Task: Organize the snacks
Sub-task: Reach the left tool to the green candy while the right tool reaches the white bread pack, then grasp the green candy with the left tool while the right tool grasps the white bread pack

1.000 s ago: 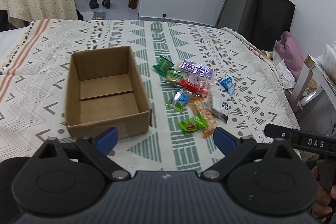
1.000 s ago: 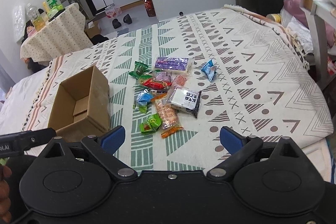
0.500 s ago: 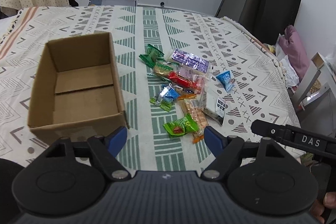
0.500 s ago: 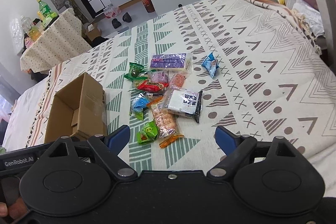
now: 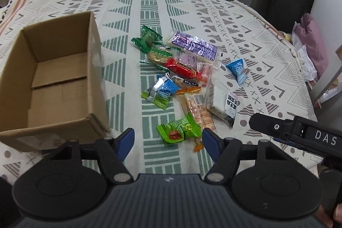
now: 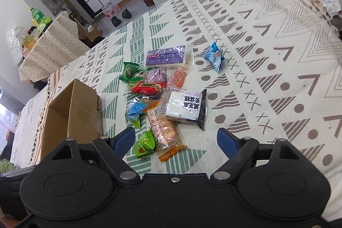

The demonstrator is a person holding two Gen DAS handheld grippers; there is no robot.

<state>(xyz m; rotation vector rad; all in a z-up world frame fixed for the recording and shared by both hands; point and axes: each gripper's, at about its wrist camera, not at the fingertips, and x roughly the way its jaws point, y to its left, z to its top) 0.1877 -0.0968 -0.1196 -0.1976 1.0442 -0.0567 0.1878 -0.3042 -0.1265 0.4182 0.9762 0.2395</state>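
Note:
An empty cardboard box (image 5: 53,82) (image 6: 72,114) stands open on the patterned cloth, left of a heap of wrapped snacks. The heap holds a green packet (image 5: 179,128) (image 6: 146,143), an orange cracker pack (image 5: 198,112) (image 6: 165,131), a white cake pack (image 5: 222,103) (image 6: 185,108), a red bar (image 5: 181,67) (image 6: 148,87), a purple pack (image 5: 194,46) (image 6: 165,56) and a blue pouch (image 5: 237,69) (image 6: 214,56). My left gripper (image 5: 168,140) is open, just short of the green packet. My right gripper (image 6: 175,138) is open above the heap's near edge, empty.
The cloth-covered table (image 5: 245,35) ends at the right, where a pink cushion (image 5: 312,42) and a chair lie beyond. A spotted-cloth side table (image 6: 51,44) with bottles stands far left. The right tool's black body (image 5: 299,134) reaches in from the right of the left wrist view.
Both grippers have moved forward and down toward the snack heap, which looks larger now. The box has shifted left in both views. Nothing has been picked up.

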